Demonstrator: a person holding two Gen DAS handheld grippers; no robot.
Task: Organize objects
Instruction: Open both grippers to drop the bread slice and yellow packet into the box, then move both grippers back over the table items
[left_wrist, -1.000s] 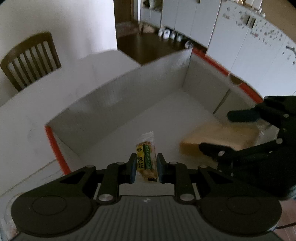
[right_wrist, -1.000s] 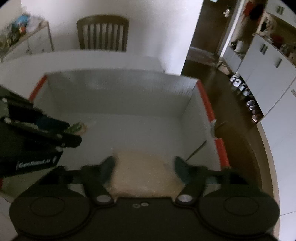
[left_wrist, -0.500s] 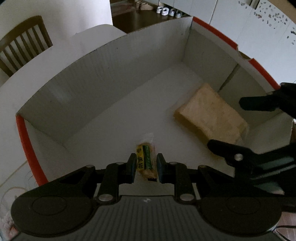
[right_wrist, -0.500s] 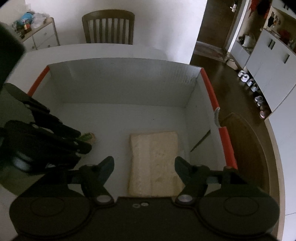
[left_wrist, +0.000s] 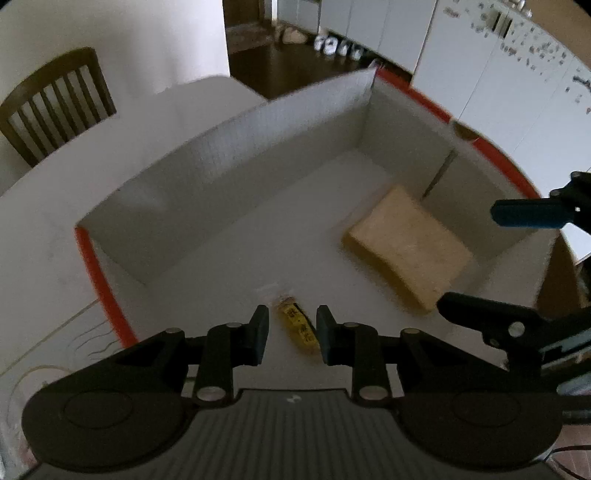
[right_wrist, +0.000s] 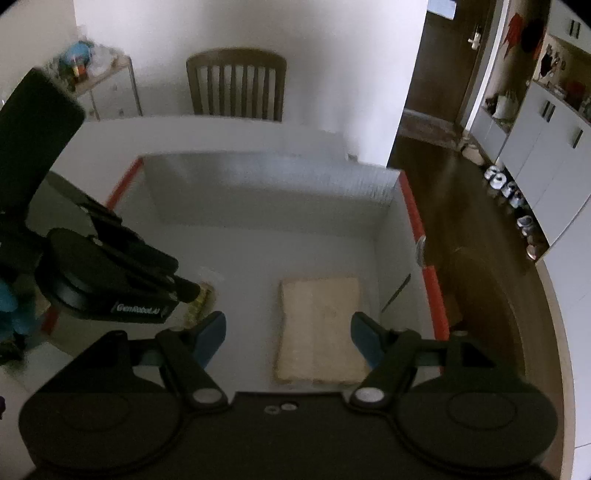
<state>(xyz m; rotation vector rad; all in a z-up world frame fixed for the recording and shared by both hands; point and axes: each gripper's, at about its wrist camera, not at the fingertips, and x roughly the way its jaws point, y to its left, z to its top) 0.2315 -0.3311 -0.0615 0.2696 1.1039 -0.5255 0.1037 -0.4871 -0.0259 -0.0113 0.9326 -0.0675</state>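
A small yellow snack packet (left_wrist: 298, 326) lies tilted on the floor of a white box (left_wrist: 229, 177) with an orange-red rim. My left gripper (left_wrist: 290, 328) hovers over it with its jaws opening; the packet is between the fingers, and the pads do not press on it. A tan spongy block (right_wrist: 319, 325) lies flat near the box's right wall (right_wrist: 391, 258). My right gripper (right_wrist: 288, 336) hangs open above the block's near end, nothing in its grip. The same packet (right_wrist: 201, 301) shows partly behind the left gripper's fingers (right_wrist: 177, 284).
The box stands on a white table (left_wrist: 44, 221). A wooden chair (right_wrist: 236, 85) is at the table's far side. The table's rounded edge (right_wrist: 554, 332) runs close to the box on the right, with dark floor and white cabinets (right_wrist: 546, 147) beyond.
The left jaws have widened, and the packet has gone from upright between the pads to lying tilted on the box floor. The right gripper opened off the tan block and drew back.
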